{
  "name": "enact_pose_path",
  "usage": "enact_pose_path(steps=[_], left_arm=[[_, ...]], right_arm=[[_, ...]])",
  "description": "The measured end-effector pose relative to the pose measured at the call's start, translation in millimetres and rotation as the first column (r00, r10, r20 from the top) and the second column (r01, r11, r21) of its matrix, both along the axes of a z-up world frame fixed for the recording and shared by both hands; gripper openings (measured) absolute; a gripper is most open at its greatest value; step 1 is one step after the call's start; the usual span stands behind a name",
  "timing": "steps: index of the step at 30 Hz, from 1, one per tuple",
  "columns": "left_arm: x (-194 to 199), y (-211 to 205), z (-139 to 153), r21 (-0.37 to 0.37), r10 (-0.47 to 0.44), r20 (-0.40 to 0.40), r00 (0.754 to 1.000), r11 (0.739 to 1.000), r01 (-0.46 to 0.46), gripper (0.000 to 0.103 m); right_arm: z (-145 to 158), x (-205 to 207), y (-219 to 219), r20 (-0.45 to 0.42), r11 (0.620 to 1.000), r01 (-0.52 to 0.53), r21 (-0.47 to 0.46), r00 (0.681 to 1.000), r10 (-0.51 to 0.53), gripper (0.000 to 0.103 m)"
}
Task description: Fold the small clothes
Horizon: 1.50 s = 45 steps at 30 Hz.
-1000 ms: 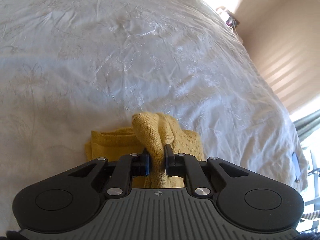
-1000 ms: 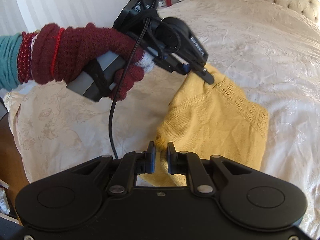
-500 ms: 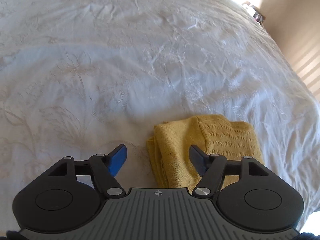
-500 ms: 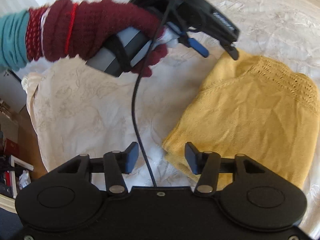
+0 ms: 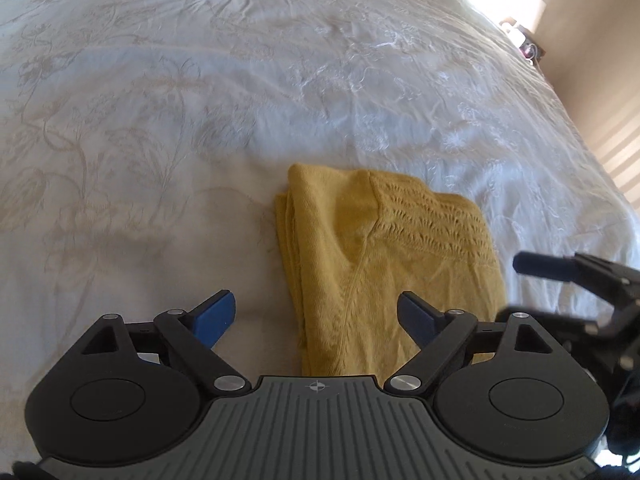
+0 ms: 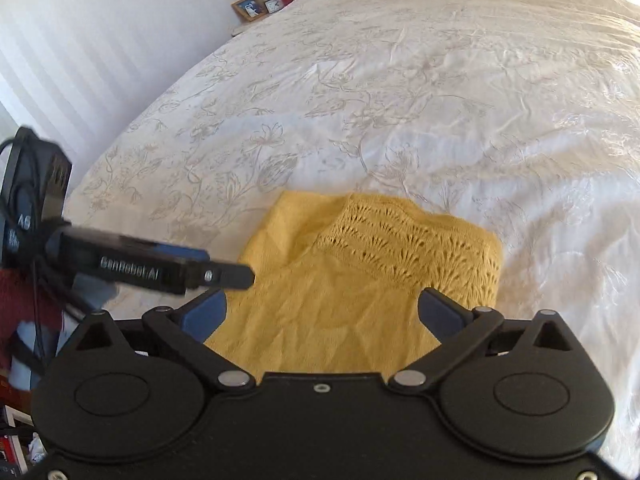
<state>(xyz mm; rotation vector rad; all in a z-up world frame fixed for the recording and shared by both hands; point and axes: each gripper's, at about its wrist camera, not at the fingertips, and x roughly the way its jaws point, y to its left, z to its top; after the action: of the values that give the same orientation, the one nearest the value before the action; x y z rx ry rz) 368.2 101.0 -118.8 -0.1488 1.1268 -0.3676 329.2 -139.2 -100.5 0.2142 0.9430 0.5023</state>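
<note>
A yellow knit garment [image 5: 384, 256] lies folded into a compact rectangle on the white bedspread [image 5: 240, 100]; it also shows in the right wrist view [image 6: 360, 288]. My left gripper [image 5: 316, 312] is open and empty, just above the garment's near edge. My right gripper [image 6: 320, 310] is open and empty, hovering over the garment's near side. The left gripper appears from the side in the right wrist view [image 6: 224, 276], by the garment's left edge. The right gripper's fingers [image 5: 560, 268] show at the right of the left wrist view.
The embroidered white bedspread [image 6: 400, 100] stretches far beyond the garment. A nightstand with a picture frame [image 6: 250, 8], clock and lamp stands past the bed's far left corner. The bed's edge drops off on the left of the right wrist view.
Both grippers were shut on the yellow garment a second ago; both have opened and let it go. It now lies flat and folded, and both grippers have drawn back slightly.
</note>
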Motion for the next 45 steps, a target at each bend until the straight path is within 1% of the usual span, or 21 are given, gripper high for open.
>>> enact_pose_path(steps=[2, 4, 6, 8, 9, 11, 12, 14, 18, 21, 25, 28, 30, 31, 35, 38, 41, 42, 43, 44, 45], left_arm=[[-5, 3, -6, 0.01, 0.004, -0.022, 1.0, 1.0, -0.004, 0.088], [-9, 4, -12, 0.014, -0.006, -0.048, 0.999, 1.0, 0.006, 0.088], [-14, 4, -21, 0.03, -0.029, -0.076, 0.997, 0.999, 0.032, 0.089], [-19, 4, -34, 0.06, -0.05, -0.117, 0.992, 0.997, 0.057, 0.089], [-21, 6, -40, 0.062, -0.054, -0.138, 0.989, 0.996, 0.063, 0.09], [-25, 8, -43, 0.058, -0.059, -0.147, 0.987, 0.996, 0.068, 0.093], [-27, 9, -42, 0.058, -0.062, -0.146, 0.987, 0.996, 0.071, 0.093], [-27, 11, -36, 0.04, -0.058, -0.142, 0.988, 0.997, 0.064, 0.094], [-23, 20, -20, -0.079, -0.017, -0.114, 0.993, 0.997, 0.008, 0.094], [-11, 17, -14, -0.138, -0.011, -0.097, 0.995, 0.99, -0.002, 0.094], [12, 4, -24, -0.148, -0.015, -0.101, 0.995, 0.989, 0.0, 0.094], [32, -9, -42, -0.124, -0.032, -0.128, 0.991, 0.992, 0.016, 0.094], [38, -14, -50, -0.115, -0.06, -0.139, 0.988, 0.992, 0.044, 0.098], [42, -17, -52, -0.121, -0.074, -0.137, 0.988, 0.991, 0.057, 0.102], [49, -27, -51, -0.091, -0.111, -0.123, 0.986, 0.991, 0.1, 0.102], [51, -26, -52, -0.112, -0.101, -0.12, 0.988, 0.99, 0.088, 0.102], [52, -22, -53, -0.156, -0.083, -0.13, 0.988, 0.986, 0.062, 0.101], [53, -20, -53, -0.178, -0.081, -0.129, 0.988, 0.982, 0.058, 0.099], [52, -18, -52, -0.193, -0.077, -0.123, 0.989, 0.98, 0.052, 0.085], [50, -17, -51, -0.195, -0.07, -0.117, 0.991, 0.98, 0.046, 0.055], [49, -16, -50, -0.202, -0.067, -0.122, 0.99, 0.979, 0.041, 0.046]], right_arm=[[-13, 15, 0, -0.037, 0.999, -0.012, 0.033, 0.999, 0.013, 0.102], [-28, 28, -8, -0.086, 0.999, 0.01, 0.047, 0.996, -0.006, 0.102], [-47, 41, -18, -0.139, 0.998, 0.068, -0.001, 0.988, -0.067, 0.102], [-57, 49, -32, -0.165, 0.992, 0.12, -0.046, 0.978, -0.126, 0.102], [-56, 51, -35, -0.152, 0.987, 0.141, -0.078, 0.977, -0.152, 0.102], [-51, 52, -42, -0.129, 0.975, 0.176, -0.137, 0.973, -0.193, 0.102], [-47, 50, -49, -0.123, 0.974, 0.192, -0.116, 0.971, -0.206, 0.102], [-40, 43, -65, -0.125, 0.973, 0.228, -0.03, 0.965, -0.23, 0.102], [-36, 21, -80, -0.155, 0.974, 0.22, 0.056, 0.966, -0.209, 0.102], [-45, 10, -81, -0.203, 0.973, 0.212, 0.093, 0.961, -0.19, 0.102], [-62, 6, -80, -0.265, 0.966, 0.225, 0.127, 0.946, -0.185, 0.102], [-72, 11, -81, -0.298, 0.954, 0.238, 0.184, 0.938, -0.177, 0.102], [-80, 18, -80, -0.322, 0.946, 0.241, 0.218, 0.933, -0.163, 0.102], [-84, 21, -79, -0.335, 0.942, 0.242, 0.233, 0.929, -0.155, 0.102], [-94, 36, -78, -0.346, 0.926, 0.246, 0.286, 0.928, -0.14, 0.103], [-100, 43, -80, -0.368, 0.902, 0.273, 0.336, 0.919, -0.141, 0.103], [-103, 44, -84, -0.39, 0.883, 0.298, 0.363, 0.909, -0.146, 0.103], [-102, 43, -85, -0.394, 0.879, 0.305, 0.366, 0.907, -0.15, 0.103], [-103, 41, -85, -0.401, 0.876, 0.314, 0.367, 0.903, -0.156, 0.103], [-102, 39, -84, -0.41, 0.873, 0.321, 0.367, 0.898, -0.158, 0.103], [-102, 38, -83, -0.421, 0.872, 0.326, 0.364, 0.893, -0.158, 0.103]])
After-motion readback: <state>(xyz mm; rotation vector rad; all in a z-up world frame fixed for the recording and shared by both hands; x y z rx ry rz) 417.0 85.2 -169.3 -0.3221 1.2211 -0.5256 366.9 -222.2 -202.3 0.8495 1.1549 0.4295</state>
